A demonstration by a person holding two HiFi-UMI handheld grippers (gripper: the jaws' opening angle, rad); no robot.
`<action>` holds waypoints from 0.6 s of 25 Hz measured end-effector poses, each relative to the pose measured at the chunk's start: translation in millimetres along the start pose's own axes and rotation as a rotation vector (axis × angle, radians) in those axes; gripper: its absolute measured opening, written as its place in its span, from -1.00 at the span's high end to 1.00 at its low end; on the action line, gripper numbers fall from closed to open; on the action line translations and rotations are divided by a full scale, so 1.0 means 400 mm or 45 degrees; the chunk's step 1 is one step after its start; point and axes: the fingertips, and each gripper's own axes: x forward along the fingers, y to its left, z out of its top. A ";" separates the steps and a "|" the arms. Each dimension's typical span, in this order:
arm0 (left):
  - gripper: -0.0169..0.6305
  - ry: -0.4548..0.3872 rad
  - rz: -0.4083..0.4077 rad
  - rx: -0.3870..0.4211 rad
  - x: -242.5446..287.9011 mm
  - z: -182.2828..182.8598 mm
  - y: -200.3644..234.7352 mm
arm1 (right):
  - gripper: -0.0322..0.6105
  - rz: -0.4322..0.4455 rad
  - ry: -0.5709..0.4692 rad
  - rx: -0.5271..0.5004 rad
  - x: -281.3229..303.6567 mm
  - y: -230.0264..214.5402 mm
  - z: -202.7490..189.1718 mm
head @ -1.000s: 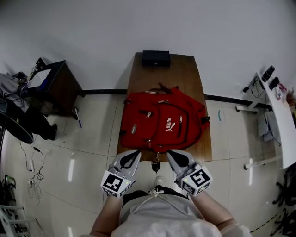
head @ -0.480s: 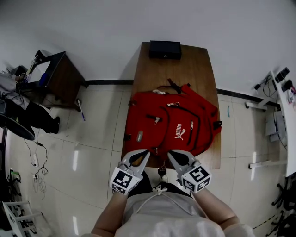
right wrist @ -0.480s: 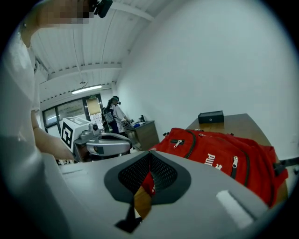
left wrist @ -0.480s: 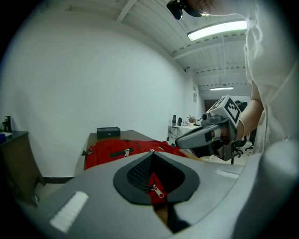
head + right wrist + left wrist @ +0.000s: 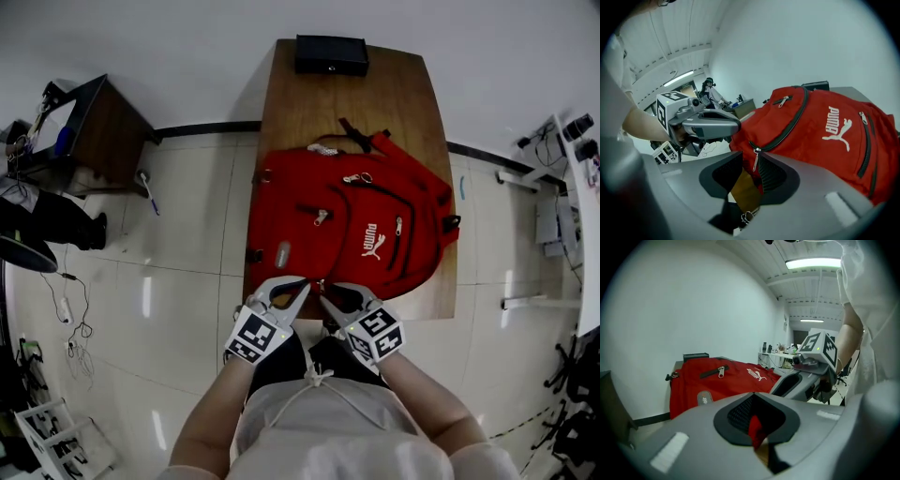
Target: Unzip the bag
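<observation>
Your red backpack [image 5: 347, 225] lies mid-frame on the table [image 5: 394, 84], fully zipped. Your left gripper [image 5: 753, 395] seems clamped on its near edge; your right gripper [image 5: 324, 289] gapes around a zipper pull [image 5: 755, 160], not yet pinching it.

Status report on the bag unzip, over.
Left gripper shut on the red backpack's near edge. Right gripper open, zipper pull between its jaws. Backpack flat on table, zip not yet opened. Nothing blocking.
</observation>
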 end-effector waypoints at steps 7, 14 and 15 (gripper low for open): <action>0.95 0.057 -0.031 0.006 0.051 -0.014 -0.002 | 0.62 -0.019 0.069 0.042 0.060 -0.016 -0.041; 0.95 0.188 0.005 -0.090 0.094 -0.057 0.004 | 0.86 -0.006 0.145 0.042 0.039 -0.037 -0.042; 0.95 0.207 0.006 -0.117 0.099 -0.064 0.006 | 0.86 -0.003 0.176 0.000 0.030 -0.039 -0.042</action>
